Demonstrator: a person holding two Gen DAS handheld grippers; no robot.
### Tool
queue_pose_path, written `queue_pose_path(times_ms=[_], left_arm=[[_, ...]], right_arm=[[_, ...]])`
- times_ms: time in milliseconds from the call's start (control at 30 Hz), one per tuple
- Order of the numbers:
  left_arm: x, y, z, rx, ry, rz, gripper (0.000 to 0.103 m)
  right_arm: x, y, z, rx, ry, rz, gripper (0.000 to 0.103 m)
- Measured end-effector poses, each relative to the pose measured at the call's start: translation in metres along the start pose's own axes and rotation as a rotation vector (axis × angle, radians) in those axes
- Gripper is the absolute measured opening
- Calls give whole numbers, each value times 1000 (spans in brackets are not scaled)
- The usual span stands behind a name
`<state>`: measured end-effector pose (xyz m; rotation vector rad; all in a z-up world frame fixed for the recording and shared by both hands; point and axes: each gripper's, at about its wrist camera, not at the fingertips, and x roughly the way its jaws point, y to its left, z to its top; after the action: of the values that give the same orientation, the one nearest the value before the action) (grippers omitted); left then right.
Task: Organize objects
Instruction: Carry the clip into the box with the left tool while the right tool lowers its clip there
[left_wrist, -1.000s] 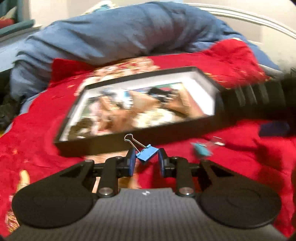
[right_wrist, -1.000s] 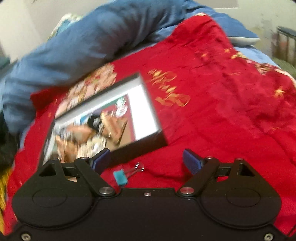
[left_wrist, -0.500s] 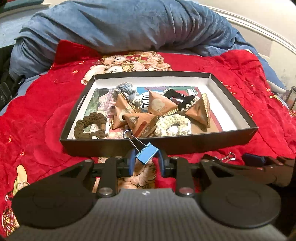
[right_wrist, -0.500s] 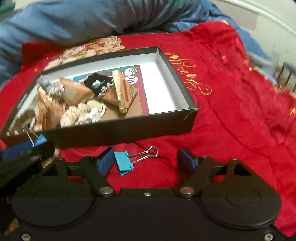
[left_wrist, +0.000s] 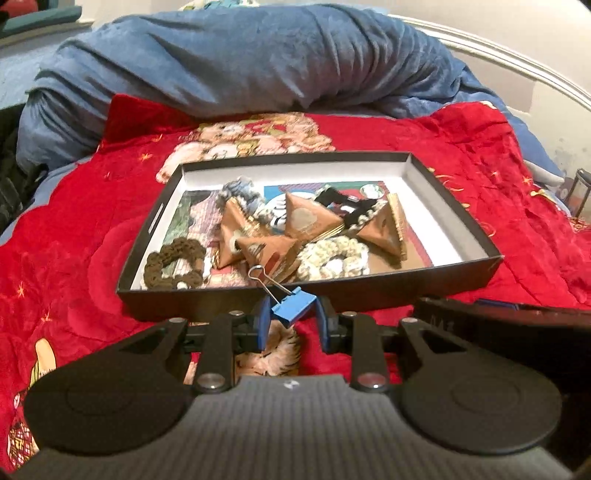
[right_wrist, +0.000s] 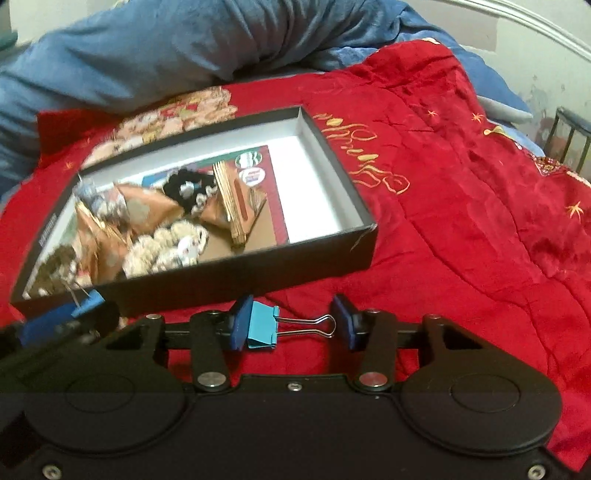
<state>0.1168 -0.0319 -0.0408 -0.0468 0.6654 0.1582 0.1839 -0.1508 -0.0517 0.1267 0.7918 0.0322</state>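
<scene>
Left gripper (left_wrist: 291, 325) clamped on blue binder clip (left_wrist: 293, 308), near box (left_wrist: 236, 302) front wall; right gripper (right_wrist: 291, 326) half-open, straddling teal binder clip (right_wrist: 262, 329) on red blanket (right_wrist: 461, 221).

Bedding: a red quilt (left_wrist: 74, 236) is covering the bed, a blue duvet (left_wrist: 236, 62) bunching behind.
Frame: a white curved bed rail (left_wrist: 517, 62) is arcing before a pale wall (left_wrist: 535, 22).

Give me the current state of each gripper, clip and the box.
Left gripper: shut on blue clip, held off the bedspread.
Right gripper: open, fingers either side of teal clip.
Teal clip: lying flat on red bedspread.
Black box: open, holding scrunchies and packets.
</scene>
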Motion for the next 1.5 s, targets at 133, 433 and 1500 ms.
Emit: queue_pose_path(times_ms=[133, 433, 1500], left_arm=[[-10, 3, 6, -22, -31, -25, 25], [-10, -6, 2, 34, -42, -18, 22], [19, 31, 8, 24, -201, 158, 21]], right_arm=[[-15, -1, 9, 32, -34, 54, 46], [-39, 6, 15, 14, -93, 103, 46], [3, 1, 39, 143, -193, 243, 45]])
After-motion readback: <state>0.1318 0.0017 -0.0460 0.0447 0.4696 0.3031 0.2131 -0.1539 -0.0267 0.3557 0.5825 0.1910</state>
